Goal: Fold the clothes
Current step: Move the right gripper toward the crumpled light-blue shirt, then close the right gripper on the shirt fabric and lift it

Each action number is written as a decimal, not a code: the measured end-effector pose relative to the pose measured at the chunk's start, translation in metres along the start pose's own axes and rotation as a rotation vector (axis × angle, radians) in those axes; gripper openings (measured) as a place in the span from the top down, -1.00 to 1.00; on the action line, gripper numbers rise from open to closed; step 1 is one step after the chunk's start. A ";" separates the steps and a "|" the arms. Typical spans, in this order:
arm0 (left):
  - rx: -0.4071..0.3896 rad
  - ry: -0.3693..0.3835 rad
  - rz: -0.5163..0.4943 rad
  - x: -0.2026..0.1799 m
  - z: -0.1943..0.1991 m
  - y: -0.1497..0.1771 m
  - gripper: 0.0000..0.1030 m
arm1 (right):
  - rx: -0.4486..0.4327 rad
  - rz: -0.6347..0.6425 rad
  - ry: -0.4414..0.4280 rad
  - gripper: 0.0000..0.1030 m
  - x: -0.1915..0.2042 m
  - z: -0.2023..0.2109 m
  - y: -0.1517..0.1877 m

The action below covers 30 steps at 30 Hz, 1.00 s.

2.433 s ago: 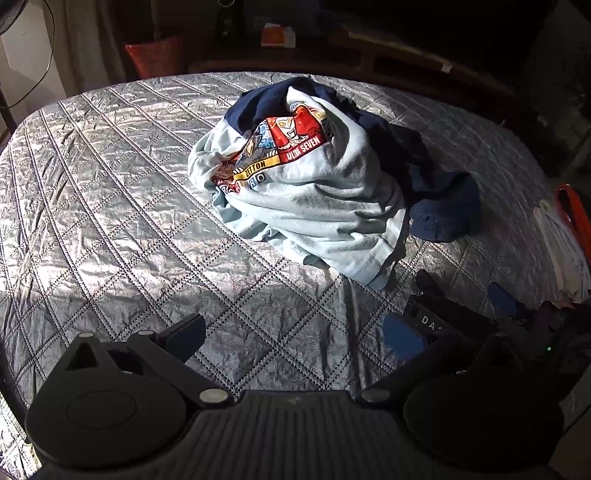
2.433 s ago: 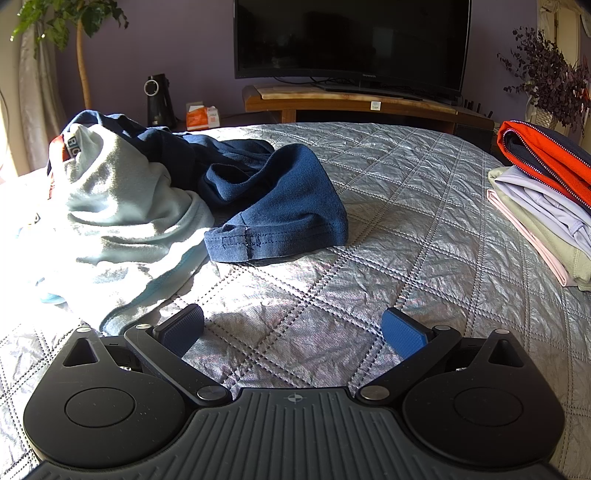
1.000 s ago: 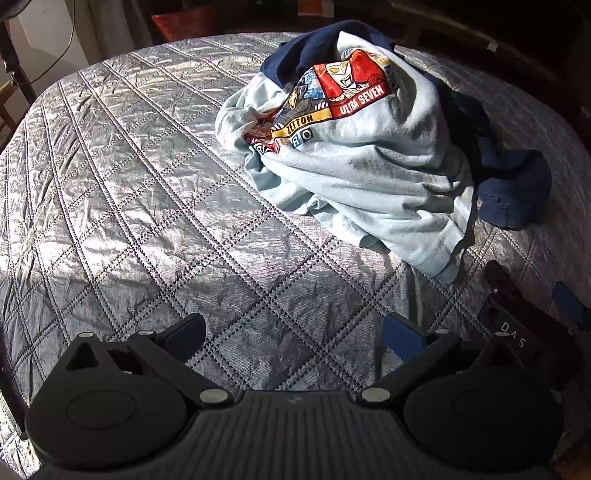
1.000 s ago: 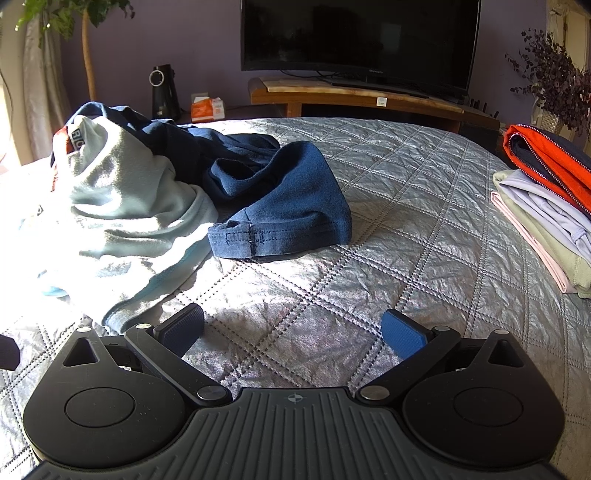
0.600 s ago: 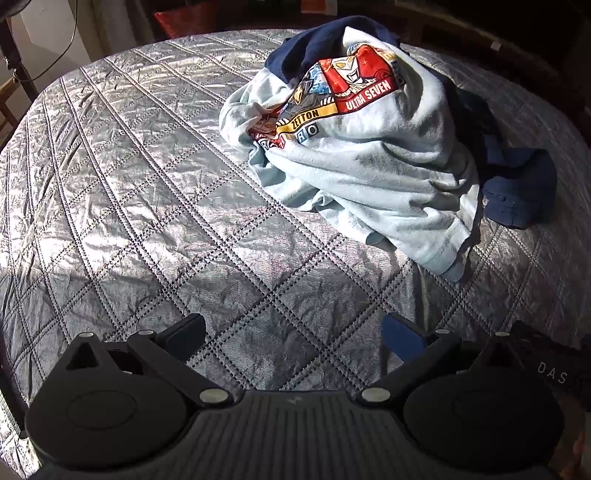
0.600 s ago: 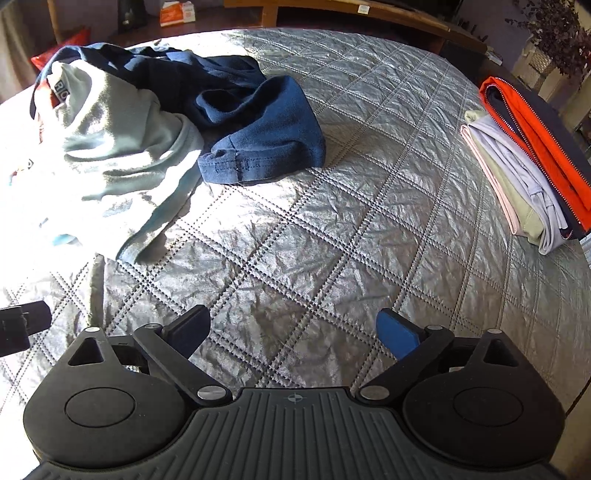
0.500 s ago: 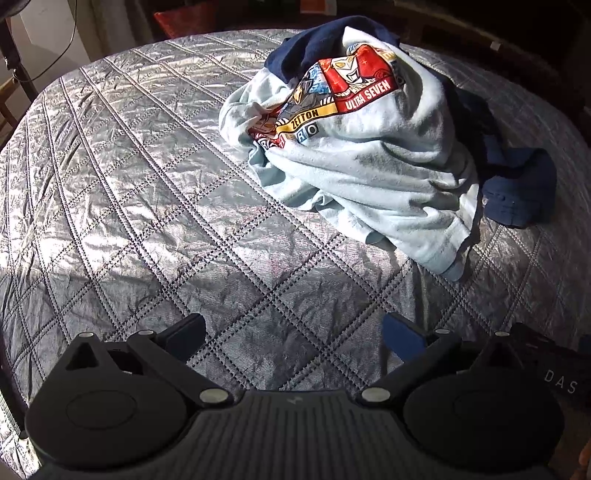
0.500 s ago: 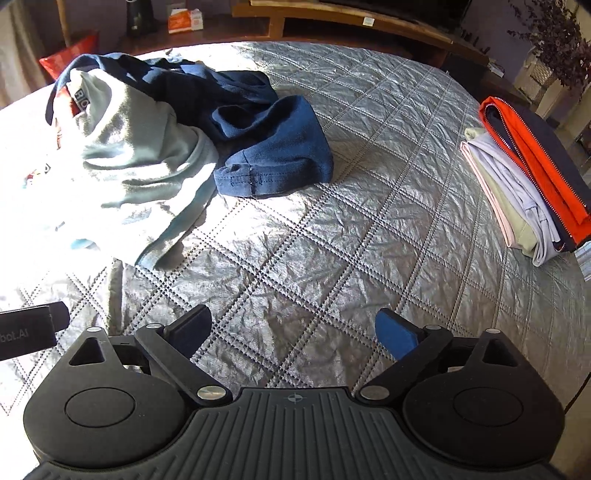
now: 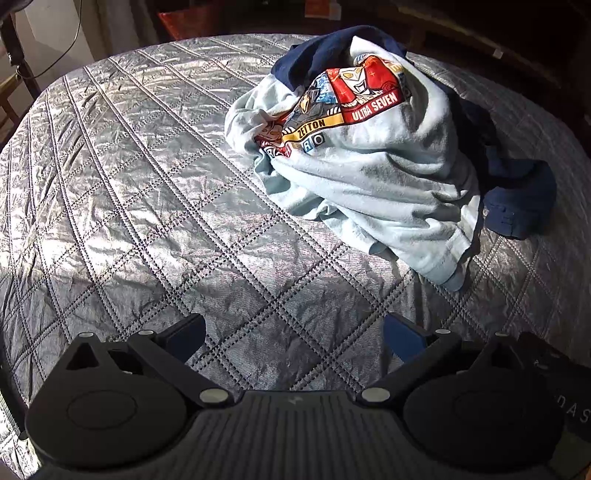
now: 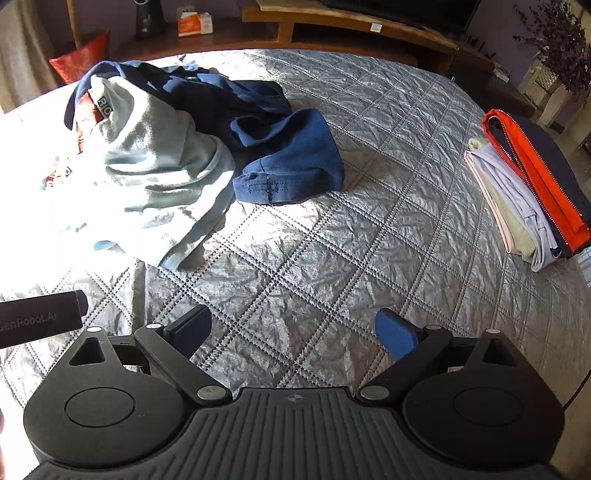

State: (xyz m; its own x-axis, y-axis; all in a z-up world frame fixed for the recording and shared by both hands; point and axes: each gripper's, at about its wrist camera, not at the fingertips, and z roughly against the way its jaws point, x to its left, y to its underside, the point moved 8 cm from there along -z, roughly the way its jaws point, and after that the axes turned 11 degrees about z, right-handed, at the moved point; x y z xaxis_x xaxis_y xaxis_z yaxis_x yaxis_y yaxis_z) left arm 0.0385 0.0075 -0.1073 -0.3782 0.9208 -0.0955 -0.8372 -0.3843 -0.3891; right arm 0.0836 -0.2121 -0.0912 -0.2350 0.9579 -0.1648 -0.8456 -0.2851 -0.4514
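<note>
A crumpled light blue shirt [image 9: 376,173] with a red cartoon print and navy sleeves lies heaped on the silver quilted bed [image 9: 129,184]. One navy sleeve [image 10: 291,162] sticks out to its right. The shirt also shows in the right wrist view [image 10: 155,162]. My left gripper [image 9: 295,336] is open and empty, above the quilt short of the shirt. My right gripper [image 10: 293,328] is open and empty, above bare quilt near the shirt's hem. Part of the left gripper's body [image 10: 40,319] shows at the left edge of the right wrist view.
A stack of folded clothes [image 10: 528,188], orange and navy on top, lies at the bed's right edge. Beyond the bed stand a wooden TV bench [image 10: 351,22], a red cushion [image 10: 81,55] and a tissue box [image 10: 194,22].
Both grippers have risen and tilted down over the bed. The right gripper has pulled back from the shirt. Both stay open and empty. The clothes have not moved.
</note>
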 end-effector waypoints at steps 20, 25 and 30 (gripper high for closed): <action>-0.239 0.122 0.097 0.016 0.030 -0.059 -0.80 | -0.535 0.529 -0.212 -0.57 0.059 0.016 -0.079; -0.299 0.075 0.140 0.039 0.041 -0.073 -0.87 | -0.416 0.592 -0.267 -0.31 0.084 -0.020 -0.063; -0.267 0.045 0.089 0.040 0.043 -0.081 -0.98 | -0.352 0.629 -0.295 -0.14 0.099 -0.041 -0.052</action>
State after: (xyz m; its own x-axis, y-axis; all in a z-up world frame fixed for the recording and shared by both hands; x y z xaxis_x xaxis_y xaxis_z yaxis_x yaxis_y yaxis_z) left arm 0.0741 0.0730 -0.0408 -0.4225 0.8886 -0.1784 -0.6659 -0.4379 -0.6040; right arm 0.1234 -0.1036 -0.1200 -0.7794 0.5679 -0.2646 -0.3205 -0.7243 -0.6105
